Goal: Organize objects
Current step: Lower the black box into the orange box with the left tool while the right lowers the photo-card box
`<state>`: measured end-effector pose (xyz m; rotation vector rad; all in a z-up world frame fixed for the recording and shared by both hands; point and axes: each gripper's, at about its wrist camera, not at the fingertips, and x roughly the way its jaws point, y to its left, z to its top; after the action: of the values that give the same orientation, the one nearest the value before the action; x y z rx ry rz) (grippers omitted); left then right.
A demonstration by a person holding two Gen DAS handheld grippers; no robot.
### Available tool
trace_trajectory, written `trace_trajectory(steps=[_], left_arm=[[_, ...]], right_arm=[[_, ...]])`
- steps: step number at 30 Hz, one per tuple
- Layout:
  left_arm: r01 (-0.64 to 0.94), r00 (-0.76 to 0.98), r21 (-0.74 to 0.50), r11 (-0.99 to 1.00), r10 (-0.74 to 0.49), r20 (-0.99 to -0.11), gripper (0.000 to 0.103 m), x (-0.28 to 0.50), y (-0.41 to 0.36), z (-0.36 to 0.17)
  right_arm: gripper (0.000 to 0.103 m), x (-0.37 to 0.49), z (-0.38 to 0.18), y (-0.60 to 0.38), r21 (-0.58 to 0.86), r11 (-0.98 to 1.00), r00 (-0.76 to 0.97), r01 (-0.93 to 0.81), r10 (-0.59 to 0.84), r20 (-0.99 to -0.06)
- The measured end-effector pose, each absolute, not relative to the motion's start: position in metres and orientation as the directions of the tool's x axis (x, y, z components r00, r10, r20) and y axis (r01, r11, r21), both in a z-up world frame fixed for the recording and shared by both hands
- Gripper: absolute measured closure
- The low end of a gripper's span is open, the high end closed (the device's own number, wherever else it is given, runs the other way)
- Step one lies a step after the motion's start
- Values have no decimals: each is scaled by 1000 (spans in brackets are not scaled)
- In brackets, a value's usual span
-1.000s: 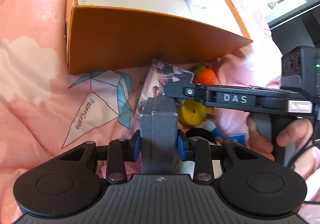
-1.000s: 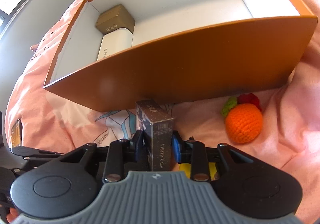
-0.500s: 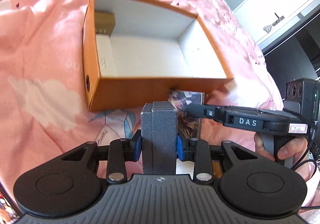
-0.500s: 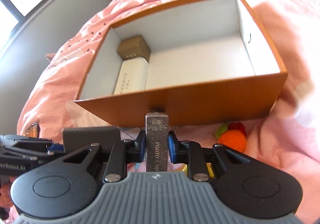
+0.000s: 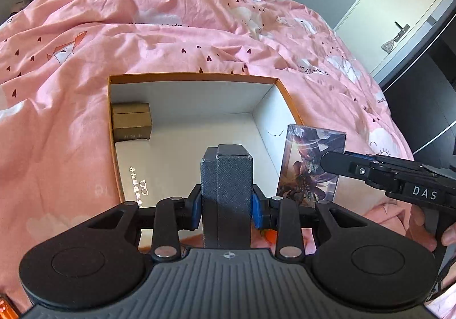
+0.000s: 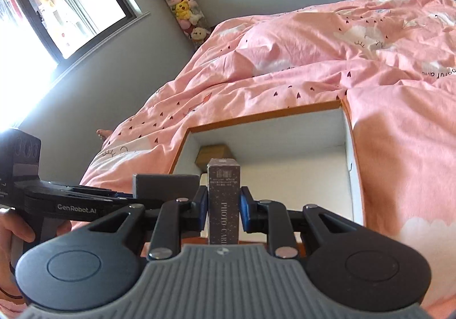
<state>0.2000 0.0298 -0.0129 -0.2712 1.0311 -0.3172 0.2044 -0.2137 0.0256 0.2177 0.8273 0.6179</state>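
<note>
I am seeing both grippers sitting higher than a second ago, now over the orange box (image 5: 287, 96) on the pink duvet (image 5: 171, 34). My left gripper (image 5: 227, 206) is clamping the grey case (image 5: 226, 176); my right gripper (image 6: 223, 206), jaws just narrowed, is pinching the photo-card box (image 6: 223, 199). Only the left view is showing its illustrated face; only the right is showing the window (image 6: 57, 5).

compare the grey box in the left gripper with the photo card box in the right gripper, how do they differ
The grey box is plain, textured and thick; the photo card box is slimmer, dark and speckled, with printed lettering and artwork on its broad face. The left gripper stands wider around its box than the right gripper. Both are clamped upright above the orange box.
</note>
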Motion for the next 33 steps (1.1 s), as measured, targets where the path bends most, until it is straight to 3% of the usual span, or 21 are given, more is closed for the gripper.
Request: trace_trajectory(steps=[5,12,23,26,28,29,33], left_arm=[[107,372,-378,920,-390,-842,65,235,18,-54],[37,250,-420,907,-416,-874,65,260,15,-103],[2,137,-438,899,-434,-890,65,269,23,-127],[8,138,-406,914,-403,-905,59,266,24,-125],[18,149,-372,928,-370,-917,45,262,26,-120],[23,152,-355,935,-354,-923,42,259,26,-117],[46,155,-311,949,-314,-937,41,253,30,-106]], right_arm=[[79,238,4,-201,327,849,522,-415,517,-678],[79,278,-44,-198,345,856,408,-384,493,-769],[79,310,-78,-190,380,844,242,-379,487,-839],[79,314,-84,-186,375,844,217,-383,477,-852],[79,317,-88,-185,374,846,206,-380,471,-858],[79,318,-90,-185,374,848,201,-377,469,-860],[79,319,-95,-185,374,850,192,-370,464,-865]])
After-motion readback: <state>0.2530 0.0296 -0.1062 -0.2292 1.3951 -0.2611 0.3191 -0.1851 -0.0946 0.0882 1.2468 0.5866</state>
